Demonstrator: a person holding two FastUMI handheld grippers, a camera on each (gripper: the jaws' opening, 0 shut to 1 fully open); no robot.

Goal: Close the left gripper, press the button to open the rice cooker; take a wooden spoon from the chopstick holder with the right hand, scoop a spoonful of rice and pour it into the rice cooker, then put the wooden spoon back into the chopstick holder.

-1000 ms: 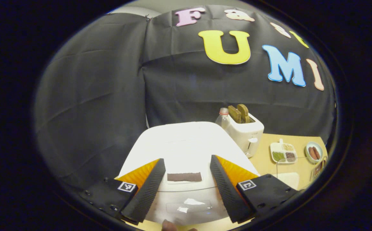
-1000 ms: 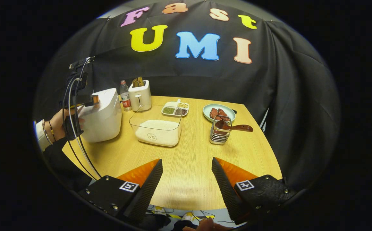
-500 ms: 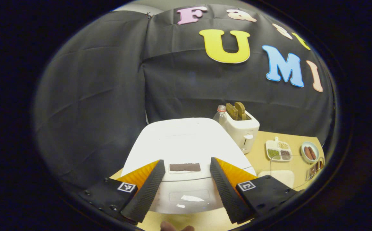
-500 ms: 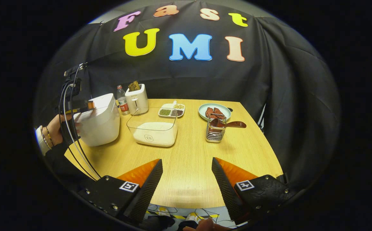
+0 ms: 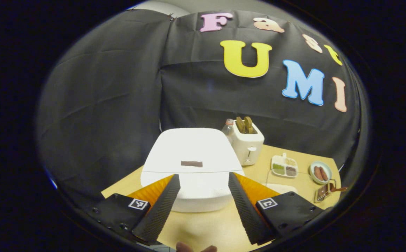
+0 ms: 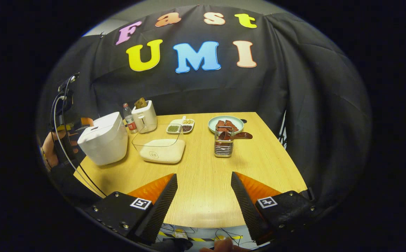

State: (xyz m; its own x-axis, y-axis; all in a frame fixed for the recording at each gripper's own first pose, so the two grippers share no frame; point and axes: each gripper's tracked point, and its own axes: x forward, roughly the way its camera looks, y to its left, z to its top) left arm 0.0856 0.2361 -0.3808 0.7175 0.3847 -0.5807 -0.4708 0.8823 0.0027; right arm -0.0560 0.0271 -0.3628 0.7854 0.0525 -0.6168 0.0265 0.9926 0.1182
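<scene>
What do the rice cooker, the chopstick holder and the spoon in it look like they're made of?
Rice cooker: probably plastic, smooth white shell with a soft sheen. Chopstick holder: metal wire, shiny silver bars. Spoon: likely wood, dark reddish brown.

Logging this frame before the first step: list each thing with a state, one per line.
rice cooker: lid shut
left hand-held gripper: open, empty
right hand-held gripper: open, empty
wooden spoon: in the chopstick holder, handle sticking out
rice container: open-topped, rice inside
toaster: bread sticking up
bottle: capped, upright
</scene>
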